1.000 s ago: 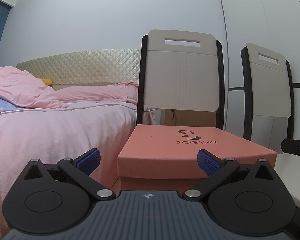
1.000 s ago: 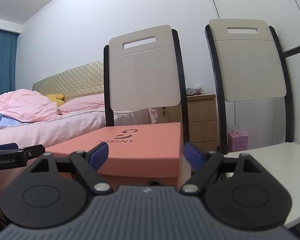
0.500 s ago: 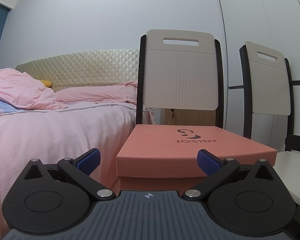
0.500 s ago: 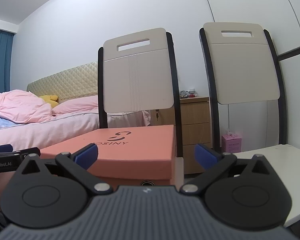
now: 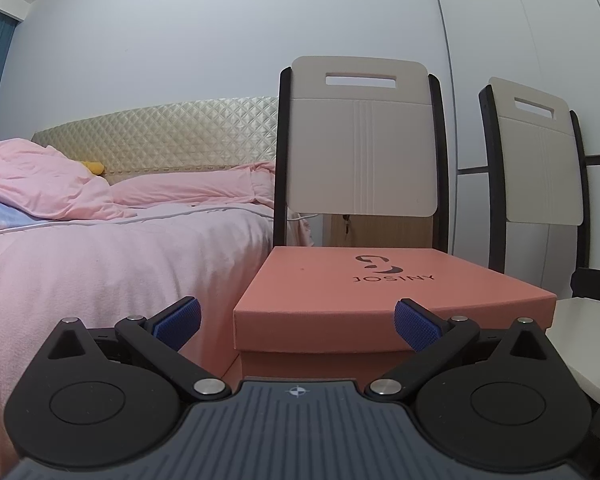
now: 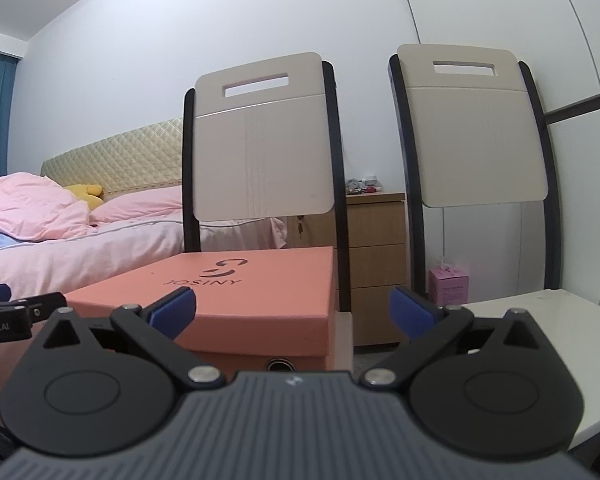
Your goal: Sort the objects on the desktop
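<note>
Salmon JOSINY shoe box (image 5: 380, 300) is seen lid-on, centre to lower right of the left wrist frame, resting on the seat of the near chair (image 5: 360, 140); in the right wrist frame the same box (image 6: 236, 296) sits lower centre-left, its right edge close to the seat's edge. No other sortable item is shown near either claw.

Left gripper (image 5: 298, 322) is spread wide, nothing held, blue pads (image 5: 178, 320) either side of the box's front corner, apart from it. Right gripper (image 6: 292, 312) is likewise spread and empty, aimed between the box's right end and the second chair's white seat (image 6: 540, 320). The left tool's tip is caught at the left edge of the right wrist frame.

Further out: second chair (image 5: 536, 152) at right, pink bed (image 5: 100, 264) at left with a yellow plush (image 6: 86, 194), wooden nightstand (image 6: 376, 264) and a small pink tissue box (image 6: 448, 292) between the chair backs.

Risk, as judged: if the lid alone is pinched, it may lift off and leave the base behind; a push from the right claw could slide the box off the seat edge. Both tools converging on one box could collide.

Against the earlier frames: left view is nearly unchanged, only a slight drift. The right claw was opened wider over the last second, and its view was shifted a little rightwards, so more of the nightstand is shown.
</note>
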`<state>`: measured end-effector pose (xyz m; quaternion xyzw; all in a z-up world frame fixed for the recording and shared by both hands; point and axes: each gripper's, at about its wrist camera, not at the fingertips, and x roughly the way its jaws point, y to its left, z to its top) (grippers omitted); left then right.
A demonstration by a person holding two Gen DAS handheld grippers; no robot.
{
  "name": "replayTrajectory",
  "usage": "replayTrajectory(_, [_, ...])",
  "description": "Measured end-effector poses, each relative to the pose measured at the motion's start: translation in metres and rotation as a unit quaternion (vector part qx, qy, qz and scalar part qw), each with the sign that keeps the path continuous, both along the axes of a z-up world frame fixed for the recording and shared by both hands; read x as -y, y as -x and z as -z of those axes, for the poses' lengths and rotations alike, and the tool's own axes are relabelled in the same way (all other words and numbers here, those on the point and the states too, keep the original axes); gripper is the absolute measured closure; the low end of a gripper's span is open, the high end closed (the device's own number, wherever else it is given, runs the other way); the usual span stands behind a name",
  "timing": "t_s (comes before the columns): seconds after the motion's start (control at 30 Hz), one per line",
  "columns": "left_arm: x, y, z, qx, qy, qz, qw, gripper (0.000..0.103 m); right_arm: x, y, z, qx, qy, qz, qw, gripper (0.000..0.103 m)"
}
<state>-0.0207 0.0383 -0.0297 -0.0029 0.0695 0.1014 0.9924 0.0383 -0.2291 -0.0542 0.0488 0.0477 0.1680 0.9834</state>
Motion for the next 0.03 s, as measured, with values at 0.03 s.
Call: replayTrajectory(0.03, [-0.0002, -0.0004, 0.0002, -0.001, 0.001, -0.001, 1.0, 0.0, -0.0004, -0.0002, 0.0002, -0.001, 0.003, 0.003, 1.0, 0.0])
